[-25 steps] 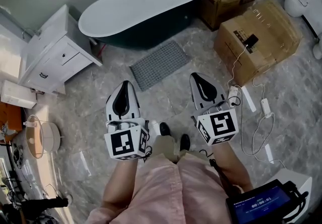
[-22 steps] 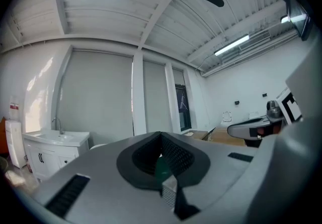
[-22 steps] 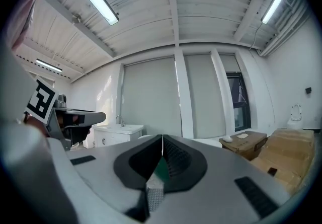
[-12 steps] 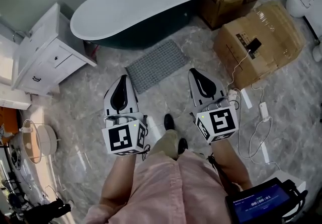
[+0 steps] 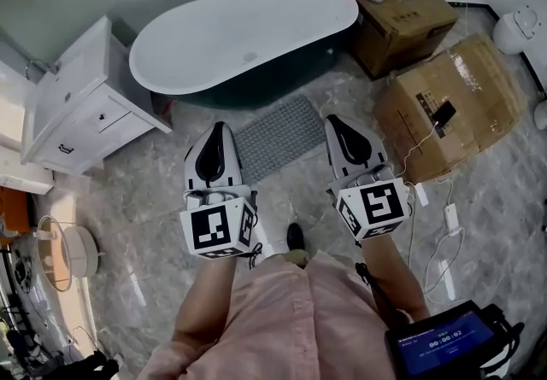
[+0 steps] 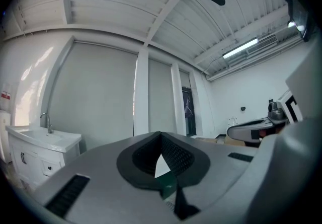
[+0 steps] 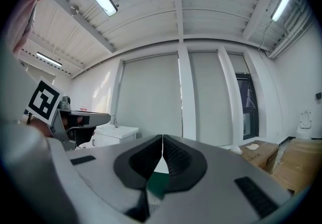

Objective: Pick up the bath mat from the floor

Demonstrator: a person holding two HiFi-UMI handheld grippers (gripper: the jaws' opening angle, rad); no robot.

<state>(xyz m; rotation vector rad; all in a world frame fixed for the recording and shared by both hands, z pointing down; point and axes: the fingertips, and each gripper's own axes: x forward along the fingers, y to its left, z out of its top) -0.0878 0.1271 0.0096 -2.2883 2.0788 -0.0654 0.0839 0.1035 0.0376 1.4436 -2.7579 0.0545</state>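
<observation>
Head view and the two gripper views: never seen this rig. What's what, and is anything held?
No robot: a person holds a left hand-held gripper and a right hand-held gripper. The head view looks down from a camera on the person's head. Each gripper view rides on its gripper, looking along its jaws. Both are shut, holding nothing. The grey bath mat lies on the floor beside the bathtub, untouched. Cardboard boxes stand at right.

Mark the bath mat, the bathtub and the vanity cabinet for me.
bath mat (image 5: 280, 135): head view, middle of its grey surface.
bathtub (image 5: 248, 32): head view, bare white inside.
vanity cabinet (image 5: 81, 79): head view, its white top.
</observation>
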